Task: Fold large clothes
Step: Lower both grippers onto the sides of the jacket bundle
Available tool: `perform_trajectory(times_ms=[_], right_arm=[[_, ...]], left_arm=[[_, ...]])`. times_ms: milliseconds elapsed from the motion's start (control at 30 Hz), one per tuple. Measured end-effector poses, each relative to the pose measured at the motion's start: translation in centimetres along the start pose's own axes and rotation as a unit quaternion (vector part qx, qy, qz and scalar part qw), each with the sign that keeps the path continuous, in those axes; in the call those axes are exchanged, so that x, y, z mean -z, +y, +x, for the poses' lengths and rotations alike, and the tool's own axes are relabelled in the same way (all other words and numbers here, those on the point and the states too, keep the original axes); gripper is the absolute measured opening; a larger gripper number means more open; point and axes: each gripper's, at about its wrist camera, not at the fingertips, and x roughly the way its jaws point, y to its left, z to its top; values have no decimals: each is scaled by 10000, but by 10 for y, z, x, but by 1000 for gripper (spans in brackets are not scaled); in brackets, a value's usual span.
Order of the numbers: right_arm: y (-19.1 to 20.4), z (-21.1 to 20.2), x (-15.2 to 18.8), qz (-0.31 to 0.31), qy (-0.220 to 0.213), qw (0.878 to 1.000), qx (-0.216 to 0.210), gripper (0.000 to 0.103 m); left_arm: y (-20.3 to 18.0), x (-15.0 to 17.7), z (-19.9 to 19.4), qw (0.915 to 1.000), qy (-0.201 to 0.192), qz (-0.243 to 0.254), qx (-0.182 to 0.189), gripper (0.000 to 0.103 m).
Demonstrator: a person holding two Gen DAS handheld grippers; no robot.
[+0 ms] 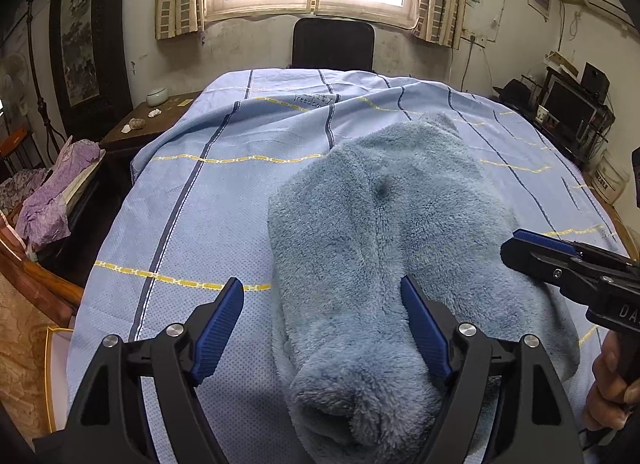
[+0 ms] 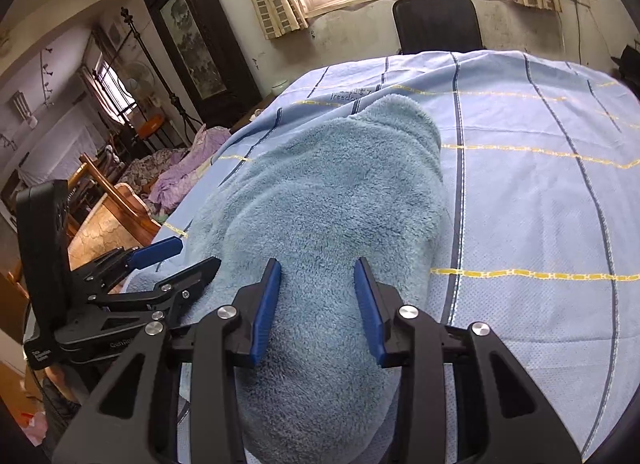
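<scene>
Left wrist view shows the fleece garment [image 1: 400,232], a plush blue-grey piece, lying lengthwise on the blue checked sheet [image 1: 208,200] that covers the table, its near end bunched into a thick roll just below the camera. The left hand-held gripper [image 1: 322,298] stands wide, its right pad against the fleece, its left pad over bare sheet beside the garment's left edge; nothing is clamped. The right hand-held gripper [image 2: 316,284] stands narrower, pads either side of a ridge of pile at the garment's near end; whether they pinch it or only straddle it I cannot tell. The step in hand looks like taking hold of the near end to fold it away toward the far end. To do it well, each hand-held gripper should bite deep enough to catch every layer, not just surface pile, with the two grips level across the garment's width so the fold lands square on the garment, not skewed.
</scene>
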Motion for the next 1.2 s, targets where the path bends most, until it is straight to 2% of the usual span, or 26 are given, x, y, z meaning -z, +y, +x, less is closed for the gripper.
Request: perform_trajectory(times_ms=[167, 200, 267, 367, 500, 667, 733, 967, 1100, 1200], right_arm=[[-1, -8, -1, 83, -31, 9999, -108, 39], [-3, -9, -2, 124, -29, 9998, -166, 41], [-5, -14, -4, 215, -21, 9992, -322, 53], [-5, -26, -5, 252, -71, 9988, -421, 57], [-5, -43, 0, 303, -96, 9975, -626, 69], [-15, -52, 8, 639, 144, 9939, -883, 70], [-14, -56, 13, 586, 146, 9955, -728, 66], [-22, -68, 32, 710, 138, 9967, -363, 66], [-29, -74, 46, 920, 259, 9944, -446, 76], [-23, -80, 59, 741, 312, 9962, -337, 77]], left_arm=[[-1, -2, -6, 10000, -87, 25, 2, 80], [-1, -2, -8, 9999, -115, 26, 19, 79], [-3, -2, -12, 9999, -159, 33, 53, 79], [-5, -2, -19, 9996, -250, 70, 121, 79], [-8, -2, -29, 9989, -401, 108, 208, 79], [-10, -1, -32, 9987, -421, 99, 265, 79], [-11, -1, -31, 9988, -398, 113, 264, 79], [-10, 0, -26, 9991, -301, 92, 278, 79], [-9, 1, -21, 9994, -215, 63, 261, 79], [-11, 1, -19, 9995, -180, 94, 243, 79]])
